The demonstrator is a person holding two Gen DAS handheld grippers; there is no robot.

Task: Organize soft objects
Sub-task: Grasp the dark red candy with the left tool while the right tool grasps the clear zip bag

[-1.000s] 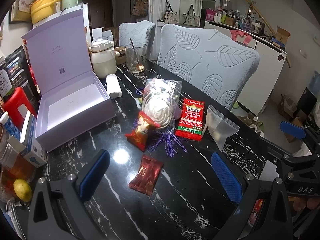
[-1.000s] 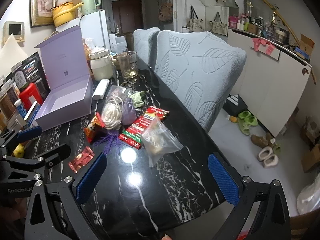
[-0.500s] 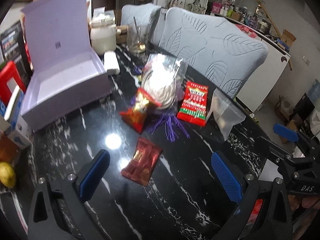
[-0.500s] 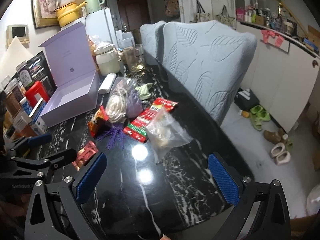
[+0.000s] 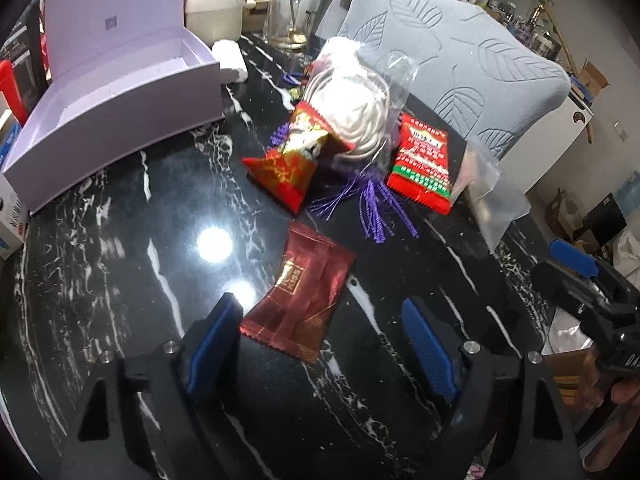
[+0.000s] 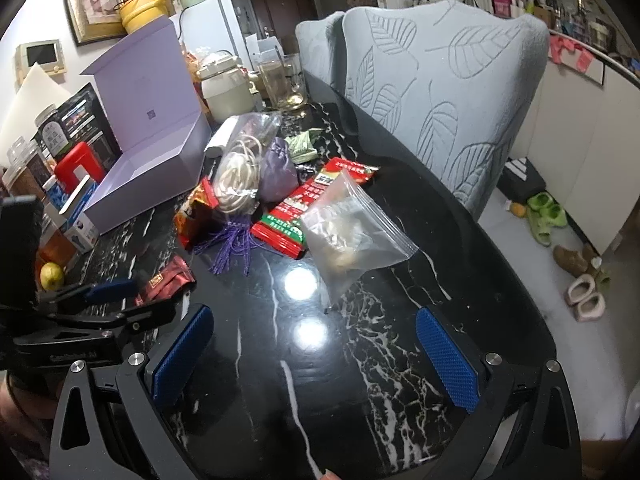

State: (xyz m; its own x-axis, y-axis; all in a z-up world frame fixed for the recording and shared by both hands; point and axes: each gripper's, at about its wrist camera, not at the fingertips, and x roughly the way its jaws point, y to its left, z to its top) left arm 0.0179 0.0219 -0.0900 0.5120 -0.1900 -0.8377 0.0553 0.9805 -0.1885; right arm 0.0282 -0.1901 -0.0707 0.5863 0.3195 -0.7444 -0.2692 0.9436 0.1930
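Observation:
A dark red foil sachet [image 5: 304,296] lies on the black marble table [image 5: 120,264] just in front of my open left gripper [image 5: 320,344], its near end between the blue pads; it also shows in the right wrist view [image 6: 166,282]. Beyond it lie a red-gold snack packet [image 5: 286,164], a clear bag of white cord [image 5: 352,108], a purple tassel [image 5: 368,200], a red-green packet [image 5: 424,160] and a clear zip bag [image 6: 352,232]. A purple pouch [image 6: 278,168] sits behind. My right gripper [image 6: 312,360] is open and empty above the table's near part.
An open lilac gift box [image 5: 116,80] stands at the left. A cream jar [image 6: 228,88], a glass [image 6: 282,80], jars, cartons and a lemon [image 6: 51,276] crowd the far and left edges. A leaf-patterned chair [image 6: 448,80] stands on the right.
My left gripper has moved forward and down to the dark red sachet, which now lies at its pads. My right gripper has shifted slightly closer to the table. Both stay open.

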